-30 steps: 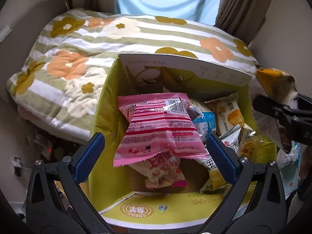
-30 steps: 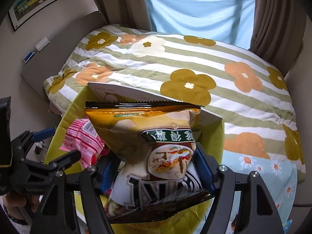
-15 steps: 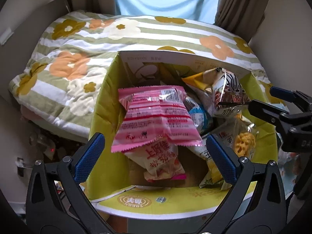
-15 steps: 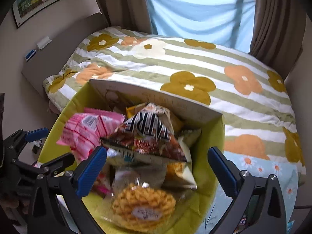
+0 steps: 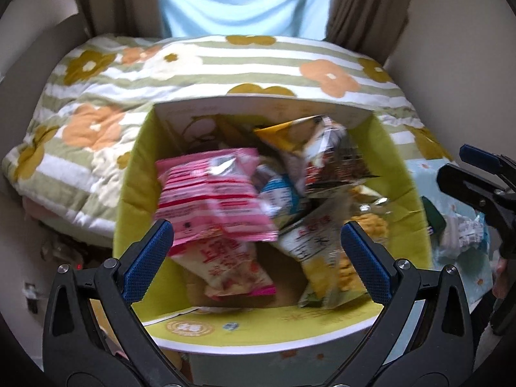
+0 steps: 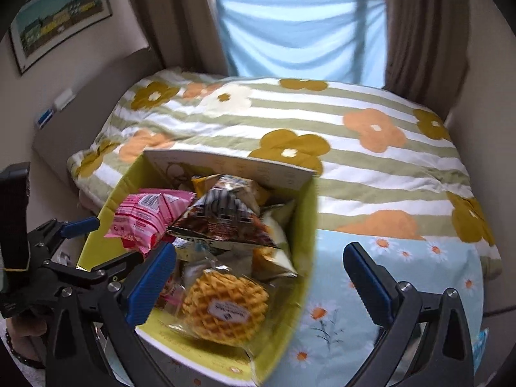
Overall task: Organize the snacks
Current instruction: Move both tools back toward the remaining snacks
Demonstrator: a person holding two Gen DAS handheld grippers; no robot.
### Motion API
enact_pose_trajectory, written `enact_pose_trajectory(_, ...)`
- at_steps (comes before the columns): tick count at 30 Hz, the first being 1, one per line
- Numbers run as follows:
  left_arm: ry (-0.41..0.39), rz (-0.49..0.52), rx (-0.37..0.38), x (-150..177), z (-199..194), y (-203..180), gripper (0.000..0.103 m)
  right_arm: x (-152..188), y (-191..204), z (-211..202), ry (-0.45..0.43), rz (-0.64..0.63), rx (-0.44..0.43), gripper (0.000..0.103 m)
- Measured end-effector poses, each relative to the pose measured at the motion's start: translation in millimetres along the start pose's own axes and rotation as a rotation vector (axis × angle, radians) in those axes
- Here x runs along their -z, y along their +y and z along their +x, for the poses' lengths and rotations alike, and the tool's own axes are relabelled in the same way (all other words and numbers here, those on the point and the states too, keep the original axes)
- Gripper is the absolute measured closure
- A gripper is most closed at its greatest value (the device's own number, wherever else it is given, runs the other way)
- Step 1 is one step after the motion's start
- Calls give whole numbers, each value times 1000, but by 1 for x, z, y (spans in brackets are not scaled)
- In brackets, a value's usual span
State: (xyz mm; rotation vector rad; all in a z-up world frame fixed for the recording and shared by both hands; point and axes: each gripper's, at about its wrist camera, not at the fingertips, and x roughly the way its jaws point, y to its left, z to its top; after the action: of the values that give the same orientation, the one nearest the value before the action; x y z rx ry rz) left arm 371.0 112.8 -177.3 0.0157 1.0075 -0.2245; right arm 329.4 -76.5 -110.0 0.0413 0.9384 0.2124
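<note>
A yellow-green cardboard box (image 5: 135,193) (image 6: 306,225) stands by the bed and holds several snack packs. A pink pack (image 5: 209,200) (image 6: 145,216) lies on the left inside. The brown and orange chip bag (image 5: 325,158) (image 6: 225,216) lies on top at the back. A waffle pack (image 6: 225,306) lies at the front. My left gripper (image 5: 258,251) is open and empty above the box. My right gripper (image 6: 258,274) is open and empty over the box's right wall; it also shows in the left wrist view (image 5: 477,174).
The bed with a striped flower quilt (image 6: 354,148) fills the space behind the box. A light blue daisy sheet (image 6: 354,274) lies to the right of the box, with small wrapped items (image 5: 458,235) on it. Curtains and a window stand at the back.
My right gripper opened and let the chip bag drop into the box, then drew back to the right. The left gripper stayed open above the box.
</note>
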Motion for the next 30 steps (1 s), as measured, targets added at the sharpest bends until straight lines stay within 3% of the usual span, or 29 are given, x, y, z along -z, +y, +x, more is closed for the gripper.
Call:
enact_pose_trajectory(10,-65,80,75,-15,-25,-80,0,31,-79,-74,-55,101,147,0)
enact_pose_trajectory(17,-66,111,136,-17,-25,-158,0,72,-145,-97,-23,157,236,0)
enact_pose_trajectory(24,4,126,191,-11,5,-239,0,127,-202,-99,20,252,238,0)
enact_pose_trajectory(30,129,110,226,-6,59,-294,0,167,-217,-85,58,261,235,0)
